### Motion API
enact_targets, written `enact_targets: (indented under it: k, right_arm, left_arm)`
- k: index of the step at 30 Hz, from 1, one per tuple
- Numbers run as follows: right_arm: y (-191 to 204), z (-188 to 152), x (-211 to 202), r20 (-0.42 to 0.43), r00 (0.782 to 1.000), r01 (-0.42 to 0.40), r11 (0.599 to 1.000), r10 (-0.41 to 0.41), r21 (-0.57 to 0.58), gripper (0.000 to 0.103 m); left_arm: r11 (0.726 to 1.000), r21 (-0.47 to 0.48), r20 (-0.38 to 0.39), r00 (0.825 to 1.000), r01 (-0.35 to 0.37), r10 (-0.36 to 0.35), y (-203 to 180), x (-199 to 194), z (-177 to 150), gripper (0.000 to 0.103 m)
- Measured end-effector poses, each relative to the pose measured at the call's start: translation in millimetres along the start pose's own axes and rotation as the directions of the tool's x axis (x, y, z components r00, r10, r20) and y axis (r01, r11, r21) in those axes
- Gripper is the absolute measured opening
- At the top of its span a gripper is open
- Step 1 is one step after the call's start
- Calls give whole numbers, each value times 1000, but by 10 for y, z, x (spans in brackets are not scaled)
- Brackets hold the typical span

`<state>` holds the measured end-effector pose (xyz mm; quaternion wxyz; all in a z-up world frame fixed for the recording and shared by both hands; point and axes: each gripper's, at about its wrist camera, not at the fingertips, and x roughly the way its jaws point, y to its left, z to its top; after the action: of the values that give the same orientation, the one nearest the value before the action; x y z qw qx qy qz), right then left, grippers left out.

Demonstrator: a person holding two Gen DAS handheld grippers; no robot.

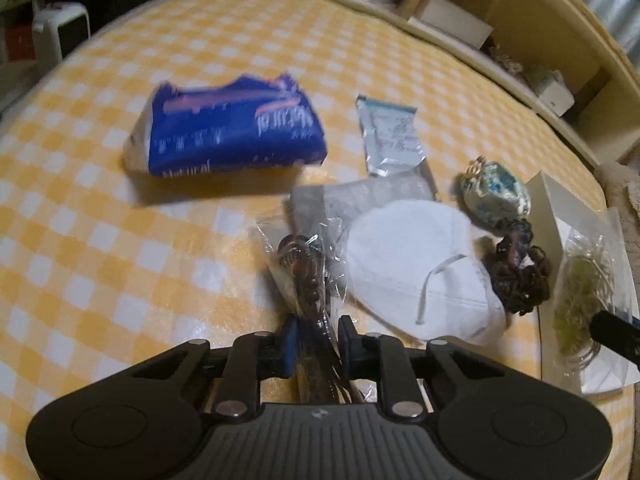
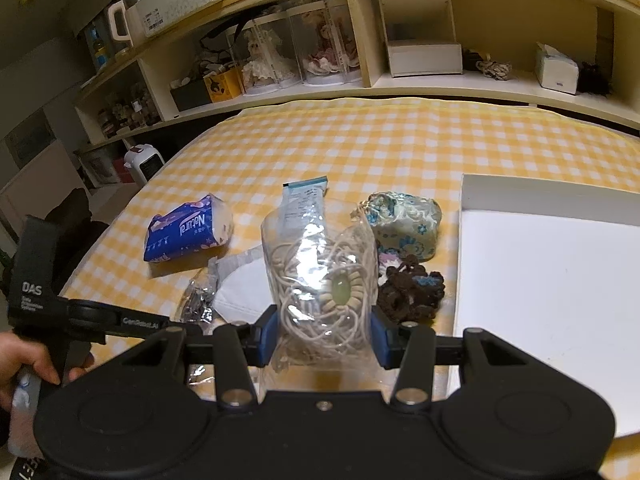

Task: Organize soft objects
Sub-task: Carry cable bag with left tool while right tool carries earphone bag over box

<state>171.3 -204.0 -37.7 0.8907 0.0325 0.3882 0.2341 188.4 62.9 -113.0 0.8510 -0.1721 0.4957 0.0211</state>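
My left gripper (image 1: 318, 344) is shut on a clear bag of dark brown beads (image 1: 304, 276), held just above the checked table. My right gripper (image 2: 322, 338) is shut on a clear bag with a white cord necklace (image 2: 320, 280), held left of the white box lid (image 2: 552, 280). On the table lie a blue tissue pack (image 1: 228, 136) (image 2: 186, 232), a white face mask (image 1: 416, 272) (image 2: 244, 292), a foil sachet (image 1: 390, 136) (image 2: 300, 196), a floral fabric pouch (image 1: 494, 192) (image 2: 404, 220) and a dark crochet piece (image 1: 518, 272) (image 2: 412, 292).
A yellow and white checked cloth (image 2: 400, 140) covers the table. Wooden shelves (image 2: 360, 84) with boxes and dolls run along the far edge. A white heater (image 2: 144, 160) stands beyond the left side. The left gripper's handle and a hand (image 2: 36, 320) show at left.
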Motion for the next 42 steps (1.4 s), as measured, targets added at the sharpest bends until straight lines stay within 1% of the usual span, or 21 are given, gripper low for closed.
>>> enact_targets:
  k: [2,5,8,10,14,19,23,27,31,37,40,42]
  right_arm:
    - [-25,11,-21,12,1000,4,1000,-4,6,47]
    - [-34,24,-79,41,999,11,1000,-11,14,47]
    - [-51,49,-148,71,997,16,1000,-17,15,47]
    - [-73,72,-197,87,996,16,1000,-18,20,47]
    - [-129,117,-292,121,992,22,999,-26,31,47]
    - [-222,187,-456,170,984,46,999,-46,4,47]
    - [-374,211,-560,183,980,76,997,-77,14,47]
    - [-623,198,-644,171,978,117,992,-123,45,48]
    - [-908,163,-717,159,975,142,985,-156,98,48]
    - [-1319,44,-740,102,966,216,960,-236,178,48]
    - [-1476,-29,-708,63,965,237,947,-256,214,48]
    - [-1555,-64,-684,40,963,252,939,-268,233,48]
  left_arm:
    - [1000,22,32,999,-5,4,-43,-68,0,22]
    - [999,53,106,994,-9,3,-85,-237,7,22]
    - [996,85,193,981,-14,-2,-149,-427,19,22]
    - [995,97,242,970,-5,-19,-190,-549,35,22]
    - [989,145,304,951,18,-61,-327,-726,61,22]
    - [969,241,341,930,53,-136,-662,-856,104,22]
    - [948,303,341,918,99,-204,-986,-867,142,22]
    - [926,336,305,911,171,-279,-1356,-780,143,22]
    - [900,377,269,904,219,-333,-1728,-660,92,22]
    - [870,396,190,900,294,-391,-2146,-392,-35,22]
    - [858,385,140,897,341,-419,-2341,-209,-145,22]
    - [856,368,111,896,364,-429,-2423,-73,-224,22]
